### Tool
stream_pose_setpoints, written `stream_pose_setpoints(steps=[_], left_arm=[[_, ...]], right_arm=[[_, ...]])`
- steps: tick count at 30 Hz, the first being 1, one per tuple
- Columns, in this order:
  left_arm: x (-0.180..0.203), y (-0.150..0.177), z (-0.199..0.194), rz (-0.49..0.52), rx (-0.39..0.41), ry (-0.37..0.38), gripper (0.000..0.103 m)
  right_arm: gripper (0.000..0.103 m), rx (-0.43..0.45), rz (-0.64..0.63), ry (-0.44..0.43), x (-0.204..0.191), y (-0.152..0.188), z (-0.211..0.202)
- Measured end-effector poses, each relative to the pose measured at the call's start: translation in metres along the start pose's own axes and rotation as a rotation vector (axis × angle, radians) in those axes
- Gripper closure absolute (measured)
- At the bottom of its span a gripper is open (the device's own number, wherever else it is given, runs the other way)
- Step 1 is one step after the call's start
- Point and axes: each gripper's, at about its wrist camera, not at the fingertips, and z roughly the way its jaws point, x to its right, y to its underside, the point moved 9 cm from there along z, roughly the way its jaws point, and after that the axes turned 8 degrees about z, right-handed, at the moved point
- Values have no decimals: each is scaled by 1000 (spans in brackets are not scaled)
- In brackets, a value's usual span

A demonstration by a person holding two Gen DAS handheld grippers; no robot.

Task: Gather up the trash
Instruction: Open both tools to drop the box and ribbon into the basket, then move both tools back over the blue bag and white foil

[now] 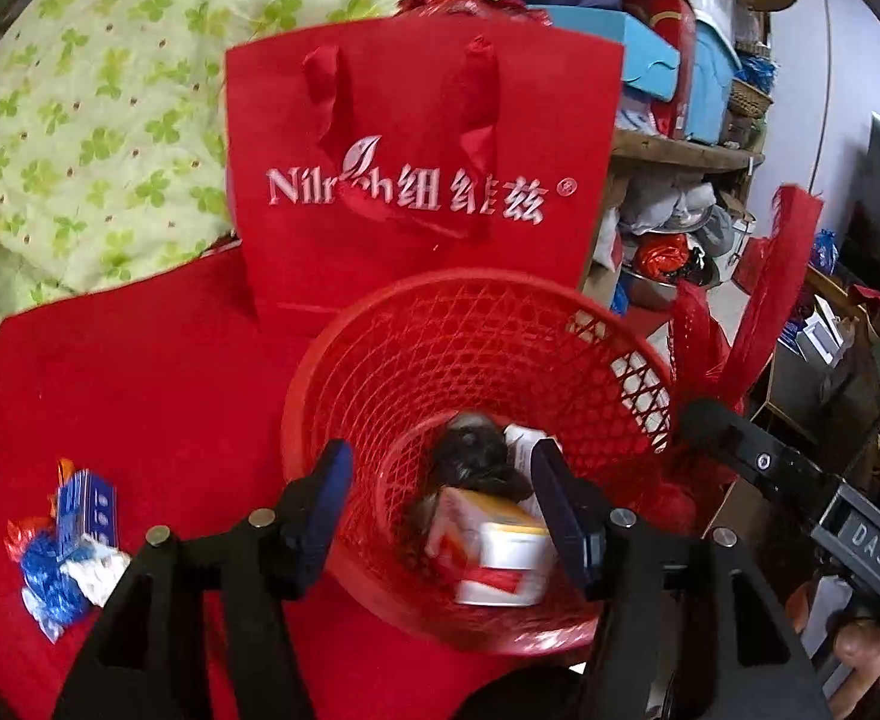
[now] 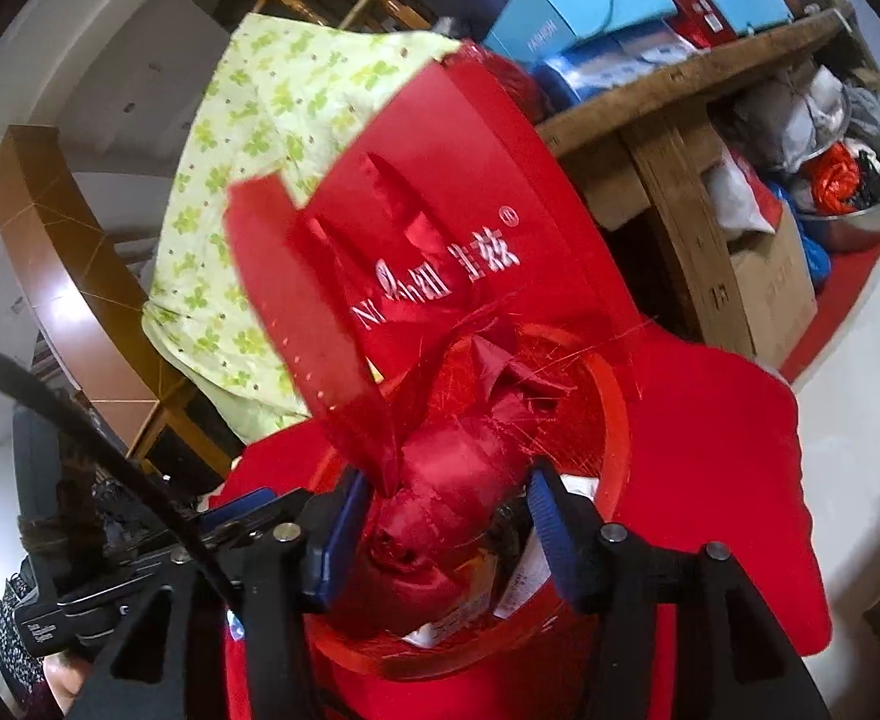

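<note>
A red mesh basket (image 1: 487, 324) stands on a red cloth (image 1: 140, 396). In it lie an orange-and-white box (image 1: 499, 552), a dark clump (image 1: 475, 456) and white paper. My left gripper (image 1: 440, 510) hovers open over the basket's mouth with nothing between its pads. In the right wrist view my right gripper (image 2: 445, 534) is over the basket's rim (image 2: 613, 396). A red fabric-and-mesh bundle (image 2: 440, 480) sits between its open jaws against the left pad, with a gap at the right pad. One of its fingers (image 1: 715, 426) shows at the basket's right side.
Blue, white and red wrappers (image 1: 68, 546) lie on the cloth left of the basket. A red gift bag (image 1: 422, 180) stands right behind the basket. A green clover quilt (image 1: 98, 90) lies behind it. Cluttered wooden shelves (image 2: 679, 96) with boxes are at the right.
</note>
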Motion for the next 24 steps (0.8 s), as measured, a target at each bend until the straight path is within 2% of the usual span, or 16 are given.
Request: stream_pose_setpoints(steps=[2, 6, 10, 14, 17, 19, 24], left_arm=[[-7, 6, -3, -11, -2, -7, 40], [-26, 26, -20, -19, 4, -39, 38], [-56, 56, -39, -37, -6, -81, 36], [-95, 92, -58, -103, -31, -120, 36], [-123, 115, -76, -177, -27, -151, 36], [-145, 130, -90, -224, -12, -185, 36], [-193, 172, -117, -324, -11, -254, 35]], right_arm=[[39, -5, 15, 12, 5, 2, 2], [38, -10, 33, 7, 4, 3, 2], [35, 7, -16, -65, -25, 2, -3], [31, 57, -148, 4, -52, -6, 0], [31, 102, -152, 39, -56, -14, -2], [31, 122, -142, 27, -58, -14, -8], [31, 126, -196, 59, -70, -7, -12]])
